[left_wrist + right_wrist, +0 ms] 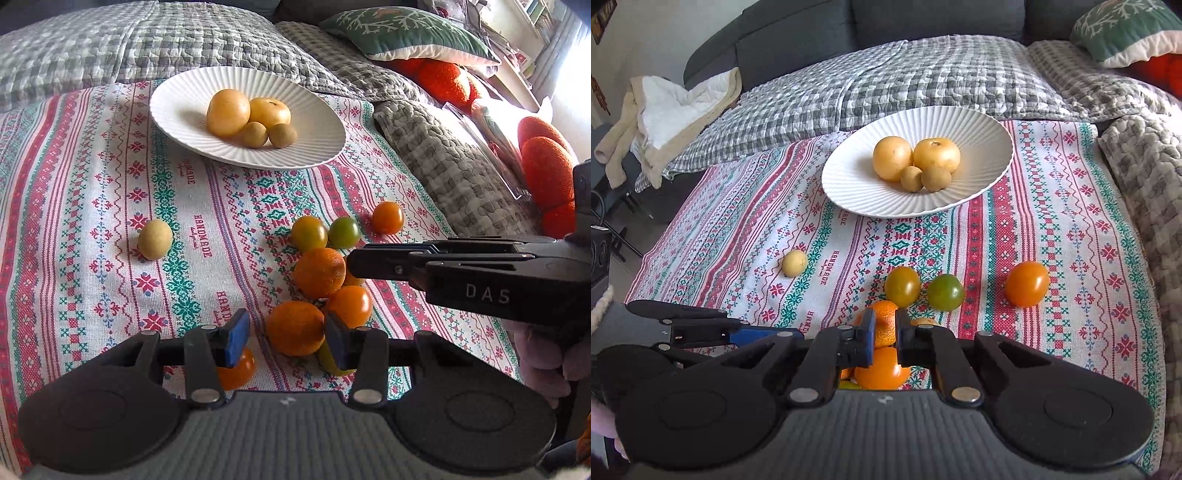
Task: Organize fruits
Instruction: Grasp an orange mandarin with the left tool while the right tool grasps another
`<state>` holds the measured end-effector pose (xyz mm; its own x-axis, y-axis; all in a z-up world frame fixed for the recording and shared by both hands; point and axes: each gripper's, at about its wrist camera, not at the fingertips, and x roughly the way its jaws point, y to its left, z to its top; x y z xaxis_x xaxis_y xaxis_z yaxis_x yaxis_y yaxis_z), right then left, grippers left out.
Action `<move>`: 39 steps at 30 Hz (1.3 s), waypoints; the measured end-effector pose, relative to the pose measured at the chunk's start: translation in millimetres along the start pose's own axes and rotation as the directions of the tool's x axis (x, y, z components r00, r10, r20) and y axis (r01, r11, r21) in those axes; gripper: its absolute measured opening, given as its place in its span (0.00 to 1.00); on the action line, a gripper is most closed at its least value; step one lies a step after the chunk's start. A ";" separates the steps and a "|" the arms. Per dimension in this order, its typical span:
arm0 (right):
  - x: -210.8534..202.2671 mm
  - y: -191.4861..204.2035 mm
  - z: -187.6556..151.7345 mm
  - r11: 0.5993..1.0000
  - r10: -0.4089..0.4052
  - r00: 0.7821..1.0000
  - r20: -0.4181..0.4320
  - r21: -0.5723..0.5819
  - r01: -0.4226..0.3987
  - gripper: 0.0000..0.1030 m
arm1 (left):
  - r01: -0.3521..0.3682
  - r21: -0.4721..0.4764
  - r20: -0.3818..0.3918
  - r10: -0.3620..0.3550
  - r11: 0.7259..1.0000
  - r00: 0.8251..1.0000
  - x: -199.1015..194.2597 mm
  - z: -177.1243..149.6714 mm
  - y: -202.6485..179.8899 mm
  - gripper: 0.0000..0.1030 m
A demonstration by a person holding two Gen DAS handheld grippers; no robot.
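Observation:
A white ribbed plate (184,122) (982,133) holds two yellow round fruits (228,112) and two small brown ones (282,135). A small yellow fruit (155,239) (794,263) lies alone on the patterned cloth. Oranges (319,272) and tomatoes (387,217) (1027,283) cluster nearer. My left gripper (288,338) is open, its pads either side of an orange (295,328). My right gripper (885,338) (351,263) hovers over the cluster with its jaws narrowly apart and nothing between them.
The patterned cloth (1071,229) covers a low surface in front of a sofa with checked quilts (923,77). A green cushion (406,33) and orange plush items (546,173) lie at the right. A folded blanket (665,110) sits at the left.

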<state>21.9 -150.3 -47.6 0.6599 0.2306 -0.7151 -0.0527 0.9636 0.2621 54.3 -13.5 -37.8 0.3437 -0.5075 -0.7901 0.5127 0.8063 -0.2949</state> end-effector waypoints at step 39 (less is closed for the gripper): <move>27.3 12.4 0.8 0.999 -0.044 0.998 -0.047 -0.005 0.044 0.28 | -0.005 0.052 -0.002 0.005 0.999 1.000 11.8 -3.6 -13.9 0.28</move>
<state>39.8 -132.2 -63.3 0.6255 0.1938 -0.7558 -0.0269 0.9734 0.2274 48.4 -29.5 -45.0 0.3445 -0.5028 -0.7928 0.5511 0.7920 -0.2628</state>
